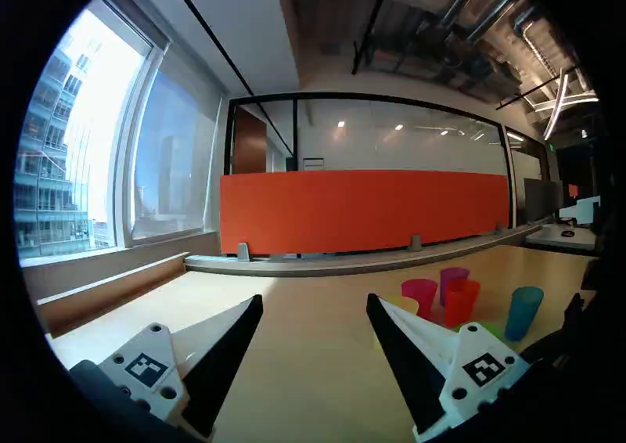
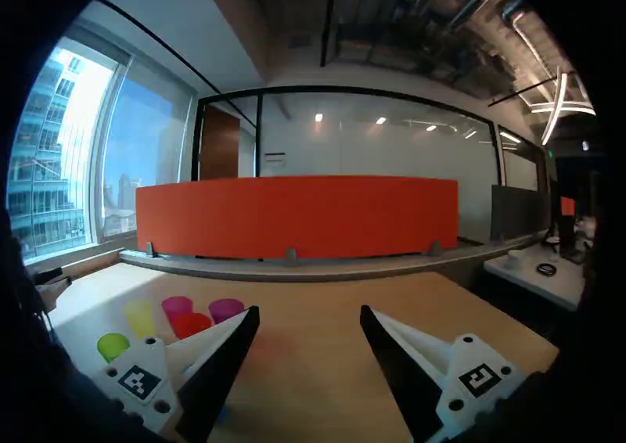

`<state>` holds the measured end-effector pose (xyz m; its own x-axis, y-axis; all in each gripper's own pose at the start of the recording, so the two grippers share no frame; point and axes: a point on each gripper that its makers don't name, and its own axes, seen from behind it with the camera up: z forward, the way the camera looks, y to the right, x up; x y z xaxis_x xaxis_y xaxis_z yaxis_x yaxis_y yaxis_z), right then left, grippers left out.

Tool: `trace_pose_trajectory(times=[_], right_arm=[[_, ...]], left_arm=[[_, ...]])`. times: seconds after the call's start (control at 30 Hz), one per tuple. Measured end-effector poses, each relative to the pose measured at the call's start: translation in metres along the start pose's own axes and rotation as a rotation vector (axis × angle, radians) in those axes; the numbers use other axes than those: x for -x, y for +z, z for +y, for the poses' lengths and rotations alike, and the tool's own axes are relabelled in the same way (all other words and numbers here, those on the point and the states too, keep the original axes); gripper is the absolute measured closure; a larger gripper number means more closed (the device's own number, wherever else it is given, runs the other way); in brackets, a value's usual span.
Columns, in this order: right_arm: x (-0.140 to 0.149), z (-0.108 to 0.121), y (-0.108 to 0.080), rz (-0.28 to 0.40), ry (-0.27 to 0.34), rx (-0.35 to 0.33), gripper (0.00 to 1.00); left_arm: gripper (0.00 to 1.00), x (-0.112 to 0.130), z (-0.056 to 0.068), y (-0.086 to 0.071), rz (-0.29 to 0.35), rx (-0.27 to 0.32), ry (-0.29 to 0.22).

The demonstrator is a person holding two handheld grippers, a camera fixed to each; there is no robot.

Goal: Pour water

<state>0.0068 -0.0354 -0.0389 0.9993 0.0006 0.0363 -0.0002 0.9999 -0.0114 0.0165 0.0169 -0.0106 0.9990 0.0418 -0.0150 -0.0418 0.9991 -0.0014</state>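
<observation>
Both empty, jaws apart: left gripper (image 1: 314, 297), right gripper (image 2: 309, 310). Coloured cups (image 1: 460, 300) cluster on counter (image 1: 313, 365) before the orange divider (image 1: 360, 208).

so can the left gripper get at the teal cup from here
Probably yes: the left gripper has its jaws open and empty, and the teal cup stands apart, right of the other cups, on the table with nothing visibly before it. It would need to swing right.
</observation>
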Motion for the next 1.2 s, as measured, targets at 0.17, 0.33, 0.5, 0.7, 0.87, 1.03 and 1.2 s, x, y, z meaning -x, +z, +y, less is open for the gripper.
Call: trace_pose_trajectory(times=[0.17,0.33,0.5,0.7,0.87,1.03,1.2], right_arm=[[-0.004,0.001,0.002,0.005,0.0,0.009,0.0],[-0.005,0.001,0.002,0.003,0.0,0.011,0.0],[-0.004,0.004,0.001,0.001,0.003,0.015,0.0],[-0.004,0.006,0.0,0.0,0.006,0.019,0.0],[-0.003,0.006,0.0,0.001,0.008,0.021,0.01],[-0.002,0.007,0.0,-0.001,0.009,0.021,0.0],[-0.001,0.008,-0.001,-0.001,0.01,0.023,0.0]], left_arm=[[0.01,0.01,-0.004,0.001,-0.013,-0.002,0.002],[0.01,0.016,-0.005,0.003,-0.02,-0.001,-0.008],[0.01,0.024,-0.006,0.004,-0.032,0.0,-0.022],[0.01,0.029,-0.007,0.004,-0.037,0.0,-0.028],[0.01,0.029,-0.007,0.004,-0.036,0.002,-0.028],[0.01,0.028,-0.007,0.004,-0.036,0.003,-0.026],[0.01,0.029,-0.007,0.004,-0.036,0.003,-0.025]])
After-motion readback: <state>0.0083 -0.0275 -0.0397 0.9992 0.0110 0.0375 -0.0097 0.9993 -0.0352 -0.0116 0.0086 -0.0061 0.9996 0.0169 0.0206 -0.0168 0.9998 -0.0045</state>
